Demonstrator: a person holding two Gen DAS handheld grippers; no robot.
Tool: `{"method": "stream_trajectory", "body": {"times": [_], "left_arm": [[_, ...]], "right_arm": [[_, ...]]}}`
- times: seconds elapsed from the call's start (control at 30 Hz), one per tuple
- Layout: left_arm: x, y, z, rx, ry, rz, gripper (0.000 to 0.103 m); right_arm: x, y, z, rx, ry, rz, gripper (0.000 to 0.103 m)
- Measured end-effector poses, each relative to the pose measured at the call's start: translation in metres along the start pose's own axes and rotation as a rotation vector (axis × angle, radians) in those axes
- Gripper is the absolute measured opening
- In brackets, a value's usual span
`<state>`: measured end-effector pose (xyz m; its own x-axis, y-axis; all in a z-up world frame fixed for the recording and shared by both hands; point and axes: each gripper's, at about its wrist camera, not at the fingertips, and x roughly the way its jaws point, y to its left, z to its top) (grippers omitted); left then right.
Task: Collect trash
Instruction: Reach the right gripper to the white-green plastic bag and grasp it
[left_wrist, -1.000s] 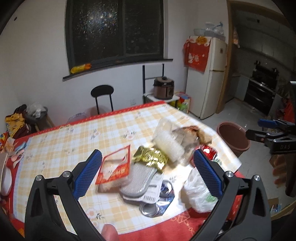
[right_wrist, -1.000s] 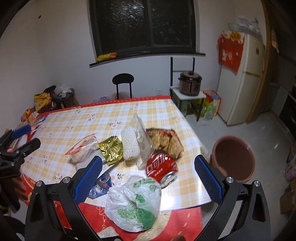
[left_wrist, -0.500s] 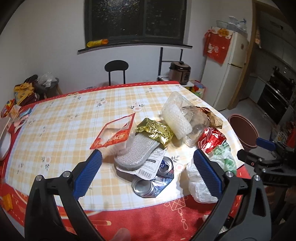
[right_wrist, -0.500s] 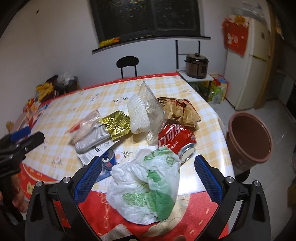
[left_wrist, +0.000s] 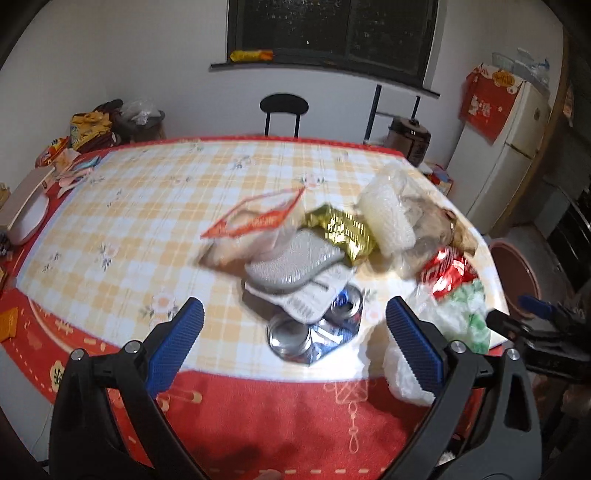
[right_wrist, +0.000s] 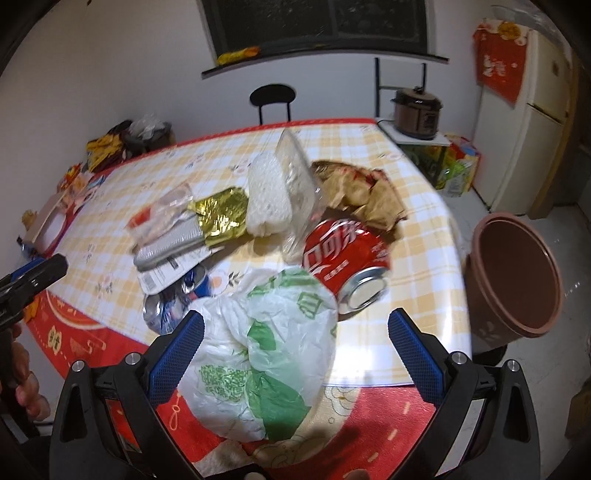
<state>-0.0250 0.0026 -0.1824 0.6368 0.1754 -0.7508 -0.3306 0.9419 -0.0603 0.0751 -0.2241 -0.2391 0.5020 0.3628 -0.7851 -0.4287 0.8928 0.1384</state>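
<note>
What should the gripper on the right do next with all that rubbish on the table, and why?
Probably ease the right gripper forward and down to close on the crumpled white and green plastic bag. Its jaws are open and empty, the bag sits right between them at the table's near edge, nearer than the red cola can, and the brown plastic bin stands just beside the table.
</note>
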Motion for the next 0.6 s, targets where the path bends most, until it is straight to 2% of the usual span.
{"method": "stream_trajectory", "body": {"times": [0.1, 0.23, 0.47, 0.5, 0.57, 0.6], "left_arm": [[-0.002, 0.014, -0.002, -0.037, 0.005, -0.009, 0.097], [0.002, 0.034, 0.003, -0.074, 0.000, -0.031, 0.097], [0.012, 0.053, 0.021, -0.097, 0.017, -0.101, 0.097], [0.015, 0.053, 0.022, -0.090, 0.021, -0.105, 0.097], [0.021, 0.053, 0.023, -0.072, 0.036, -0.114, 0.097], [0.023, 0.053, 0.024, -0.068, 0.042, -0.123, 0.097]], "right_arm": [[0.019, 0.004, -0.004, 0.010, 0.043, 0.024, 0.098], [0.045, 0.005, -0.008, 0.054, 0.107, -0.033, 0.098], [0.066, 0.001, -0.017, 0.178, 0.243, -0.054, 0.097], [0.068, 0.002, -0.020, 0.191, 0.252, -0.044, 0.095], [0.068, 0.005, -0.024, 0.203, 0.257, -0.023, 0.082], [0.068, 0.006, -0.025, 0.205, 0.254, -0.020, 0.079]]}}
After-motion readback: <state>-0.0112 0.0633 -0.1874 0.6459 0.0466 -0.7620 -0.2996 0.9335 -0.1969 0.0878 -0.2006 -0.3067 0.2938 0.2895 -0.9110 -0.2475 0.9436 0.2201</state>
